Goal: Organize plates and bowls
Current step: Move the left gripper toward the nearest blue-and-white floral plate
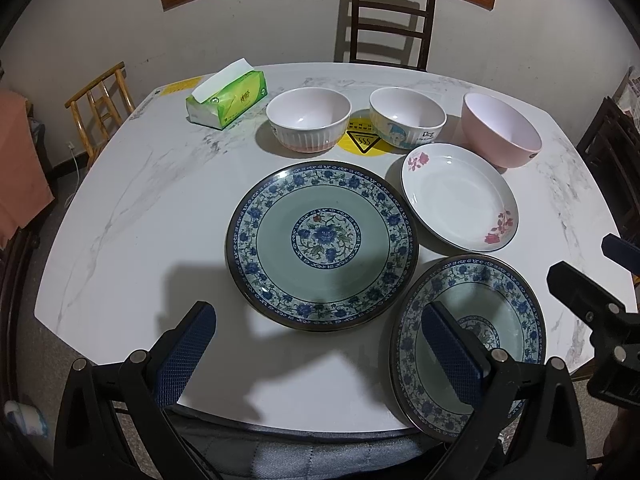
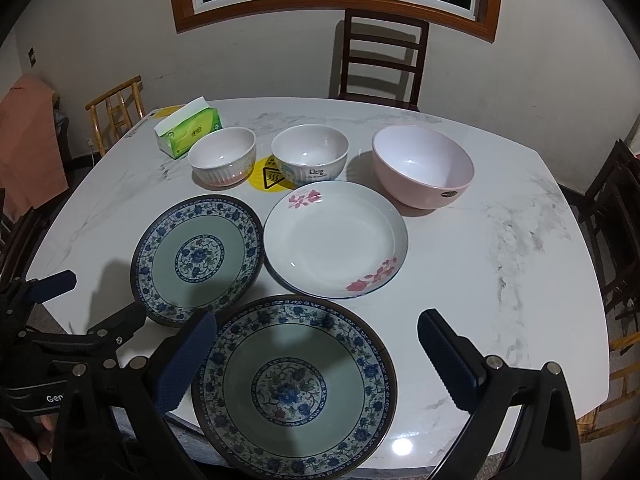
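On the white marble table [image 1: 132, 216] lie a large blue-patterned flat plate [image 1: 322, 244] [image 2: 196, 258], a blue-patterned deep plate [image 1: 480, 332] [image 2: 294, 388] at the near edge, and a white plate with pink flowers [image 1: 458, 196] [image 2: 336, 240]. Behind them stand a ribbed white bowl [image 1: 308, 118] [image 2: 222, 156], a cartoon bowl [image 1: 407, 116] [image 2: 310, 152] and a pink bowl [image 1: 502, 134] [image 2: 422, 166]. My left gripper [image 1: 316, 344] is open and empty above the near table edge. My right gripper [image 2: 316, 356] is open, its fingers either side of the deep plate, above it.
A green tissue box [image 1: 226, 98] [image 2: 188, 134] sits at the far left of the table. A yellow warning sticker [image 1: 362, 140] lies between the small bowls. A dark chair [image 1: 386, 20] stands behind the table, a bamboo chair [image 1: 100, 100] to the left, another dark chair [image 2: 616, 216] on the right.
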